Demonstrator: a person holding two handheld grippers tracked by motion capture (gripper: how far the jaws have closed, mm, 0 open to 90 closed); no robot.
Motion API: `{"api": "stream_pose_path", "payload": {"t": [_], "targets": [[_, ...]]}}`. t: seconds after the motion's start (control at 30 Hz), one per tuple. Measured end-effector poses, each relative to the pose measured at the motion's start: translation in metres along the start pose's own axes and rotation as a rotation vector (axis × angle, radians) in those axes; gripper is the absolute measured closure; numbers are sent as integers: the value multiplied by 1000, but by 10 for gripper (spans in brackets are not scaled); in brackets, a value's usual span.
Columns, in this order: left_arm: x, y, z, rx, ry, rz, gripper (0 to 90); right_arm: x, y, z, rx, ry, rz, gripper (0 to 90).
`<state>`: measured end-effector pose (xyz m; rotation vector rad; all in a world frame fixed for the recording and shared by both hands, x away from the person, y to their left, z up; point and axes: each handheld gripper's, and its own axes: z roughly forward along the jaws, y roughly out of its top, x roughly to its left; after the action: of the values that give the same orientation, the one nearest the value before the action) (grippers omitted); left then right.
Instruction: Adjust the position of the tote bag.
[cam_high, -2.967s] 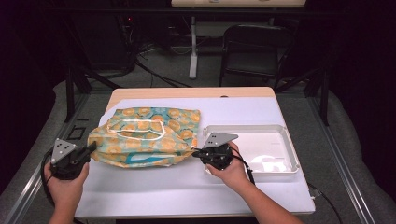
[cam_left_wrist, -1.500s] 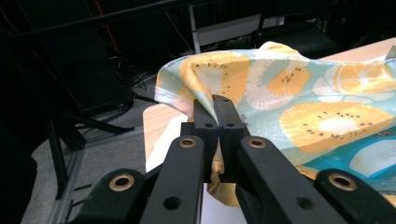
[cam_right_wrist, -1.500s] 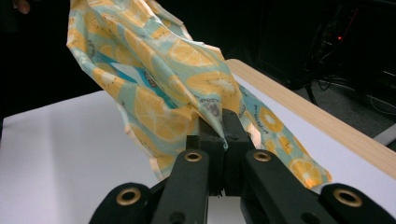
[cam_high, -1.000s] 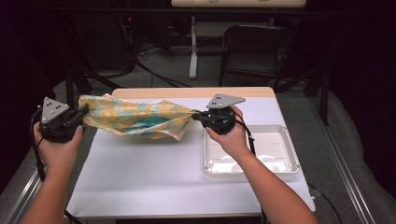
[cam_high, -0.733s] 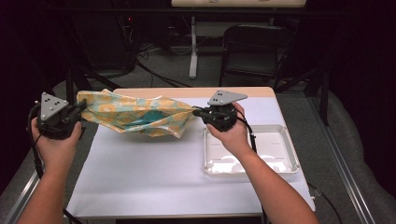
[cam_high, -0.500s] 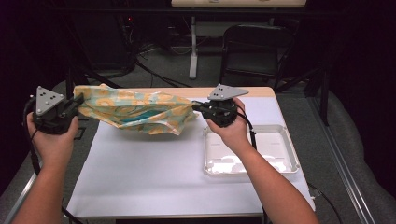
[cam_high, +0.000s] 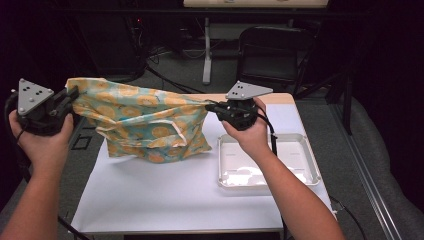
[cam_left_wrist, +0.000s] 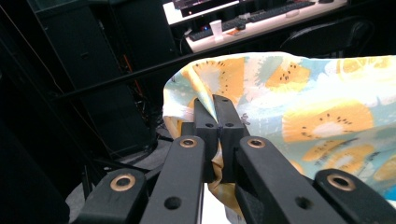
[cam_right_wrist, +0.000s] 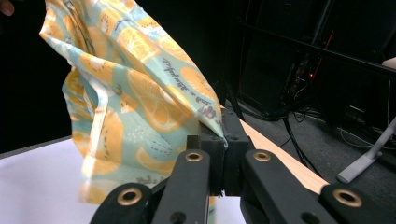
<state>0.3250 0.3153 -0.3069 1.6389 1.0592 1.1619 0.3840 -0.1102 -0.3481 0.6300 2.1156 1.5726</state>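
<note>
The high view looks from above the person's side, forward and down, and takes in the whole counter (cam_high: 165, 200) from far off. Each gripper view sits right behind its own jaws and looks along them, very close. The left one faces a desk behind; the right one faces the counter's far edge. All three share the bag (cam_high: 145, 120).

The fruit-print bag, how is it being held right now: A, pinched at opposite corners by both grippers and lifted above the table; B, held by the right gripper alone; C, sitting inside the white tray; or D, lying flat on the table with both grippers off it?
A: the left gripper and right gripper each clamp a corner of the fruit-print bag, which hangs stretched between them.
</note>
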Motion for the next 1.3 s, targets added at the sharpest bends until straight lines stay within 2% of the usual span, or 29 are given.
{"api": "stream_pose_path", "payload": {"t": [0.27, 0.63, 1.0, 1.3], "targets": [[2, -1, -4, -4, 3, -4, 900, 5, 0, -1, 1, 20, -6, 900], [2, -4, -2, -4, 6, -16, 900, 13, 0, -4, -6, 19, -28, 900], [0, -9, 2, 5, -9, -31, 900, 7, -6, -3, -2, 18, -4, 900], [-2, -21, 8, 44, -27, -47, 898, 7, -14, 1, 15, 20, 14, 900]]}}
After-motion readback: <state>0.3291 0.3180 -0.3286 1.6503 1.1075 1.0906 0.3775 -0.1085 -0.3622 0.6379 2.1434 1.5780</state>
